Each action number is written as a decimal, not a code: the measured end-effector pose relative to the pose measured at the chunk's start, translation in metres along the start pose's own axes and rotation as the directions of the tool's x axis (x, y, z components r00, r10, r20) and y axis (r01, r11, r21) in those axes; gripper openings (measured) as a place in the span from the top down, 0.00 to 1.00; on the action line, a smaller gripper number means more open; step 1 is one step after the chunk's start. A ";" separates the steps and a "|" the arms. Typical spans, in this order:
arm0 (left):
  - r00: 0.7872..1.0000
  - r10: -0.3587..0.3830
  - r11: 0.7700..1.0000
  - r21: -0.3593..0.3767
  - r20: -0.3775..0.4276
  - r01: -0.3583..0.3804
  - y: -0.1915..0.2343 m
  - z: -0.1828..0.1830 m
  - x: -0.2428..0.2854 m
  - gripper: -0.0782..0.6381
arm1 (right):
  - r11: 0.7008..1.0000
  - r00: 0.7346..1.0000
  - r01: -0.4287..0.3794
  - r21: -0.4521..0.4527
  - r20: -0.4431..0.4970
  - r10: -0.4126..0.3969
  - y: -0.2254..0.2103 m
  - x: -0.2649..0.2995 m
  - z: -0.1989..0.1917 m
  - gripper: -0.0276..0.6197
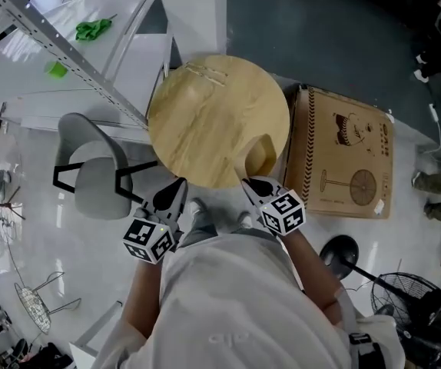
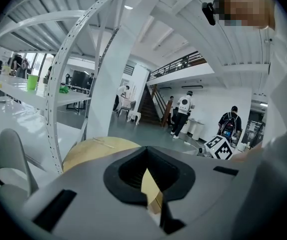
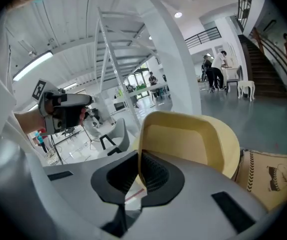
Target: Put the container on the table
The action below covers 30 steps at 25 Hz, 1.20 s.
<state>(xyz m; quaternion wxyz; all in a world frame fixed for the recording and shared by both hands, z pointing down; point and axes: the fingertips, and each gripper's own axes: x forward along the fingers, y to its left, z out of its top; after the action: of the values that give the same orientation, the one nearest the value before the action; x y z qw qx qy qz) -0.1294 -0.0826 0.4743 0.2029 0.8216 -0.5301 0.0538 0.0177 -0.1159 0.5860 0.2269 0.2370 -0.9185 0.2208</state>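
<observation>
A large round pale wooden container hangs in the air in front of me, with its flat face turned up toward the head view. My left gripper is shut on its near rim at the left. My right gripper is shut on the near rim at the right, beside a raised handle-like part. In the left gripper view a thin wooden edge is pinched between the jaws, with the round body beyond. The right gripper view shows the yellow wall rising from the clamped jaws.
A white table with green items stands at the upper left behind a slanted metal frame. A grey chair sits to the left. A cardboard box lies on the floor at the right, and a fan stands further down.
</observation>
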 end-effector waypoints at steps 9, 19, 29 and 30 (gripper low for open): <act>0.997 -0.068 0.998 0.011 -0.046 0.069 0.066 0.007 0.004 0.87 | 0.990 0.990 0.108 0.087 -0.100 -0.099 -0.013 0.071 -0.024 0.91; 0.983 -0.129 0.990 0.034 -0.127 0.135 0.123 -0.003 0.007 0.87 | 0.957 0.957 0.236 0.170 -0.210 -0.198 -0.044 0.132 -0.056 0.91; 0.980 -0.126 0.992 0.011 -0.151 0.130 0.151 -0.011 0.000 0.87 | 0.946 0.930 0.281 0.160 -0.288 -0.228 -0.051 0.172 -0.073 0.88; 0.981 -0.124 0.992 0.009 -0.150 0.127 0.153 -0.011 -0.001 0.87 | 0.945 0.928 0.285 0.158 -0.294 -0.231 -0.052 0.176 -0.074 0.87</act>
<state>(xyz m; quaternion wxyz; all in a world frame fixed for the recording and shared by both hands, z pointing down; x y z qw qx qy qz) -0.2650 -0.1315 0.5263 0.2373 0.8489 -0.4600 0.1073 -0.0698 -0.1776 0.7523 0.3531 0.3450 -0.8128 0.3093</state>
